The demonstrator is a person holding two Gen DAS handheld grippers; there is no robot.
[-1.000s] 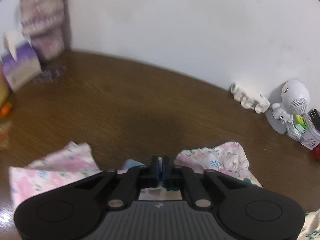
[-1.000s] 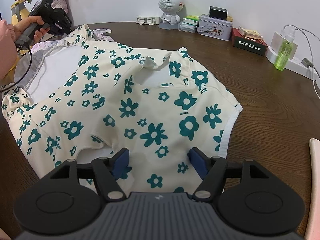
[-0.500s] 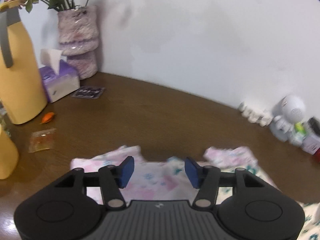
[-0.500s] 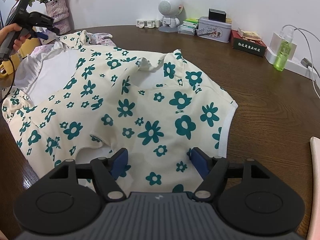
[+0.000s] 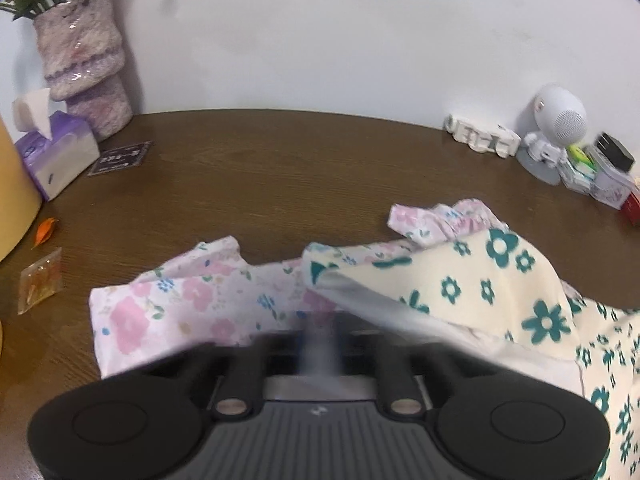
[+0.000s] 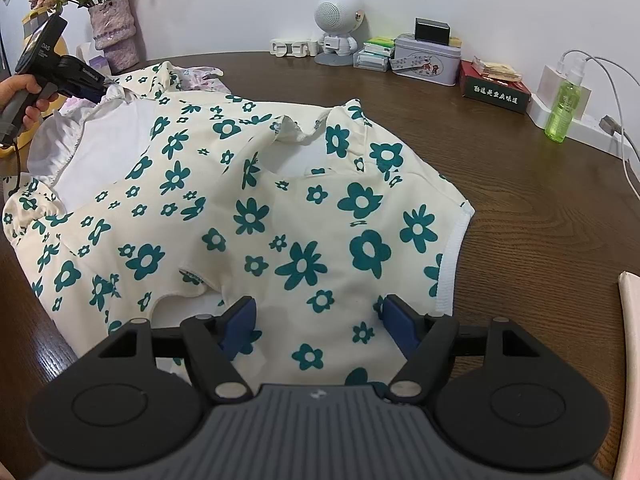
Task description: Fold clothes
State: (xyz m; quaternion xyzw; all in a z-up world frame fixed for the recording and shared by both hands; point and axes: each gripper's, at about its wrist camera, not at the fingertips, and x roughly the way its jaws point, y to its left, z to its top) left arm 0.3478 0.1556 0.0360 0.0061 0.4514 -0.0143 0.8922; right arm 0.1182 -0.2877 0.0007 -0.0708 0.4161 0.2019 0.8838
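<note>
A cream shirt with teal flowers [image 6: 280, 208] lies spread on the brown table [image 6: 520, 208]. My right gripper [image 6: 316, 324] is open, its blue pads low over the shirt's near hem. My left gripper [image 5: 320, 344] is blurred; its pads look closed together at the shirt's white-lined edge [image 5: 400, 312]. In the right wrist view the left gripper [image 6: 100, 90] sits at the shirt's far left corner. A pink floral garment [image 5: 192, 296] lies under that corner.
A vase [image 5: 84, 60], tissue box [image 5: 56, 156] and yellow jug [image 5: 12, 200] stand at the left. A white speaker robot [image 6: 336, 28], tin box [image 6: 428, 60], red box [image 6: 496, 88], green bottle [image 6: 564, 108] and charger cable line the back wall.
My left gripper went from shut to open and has now closed at the flowered shirt's edge, having shifted right. My right gripper stays open in place.
</note>
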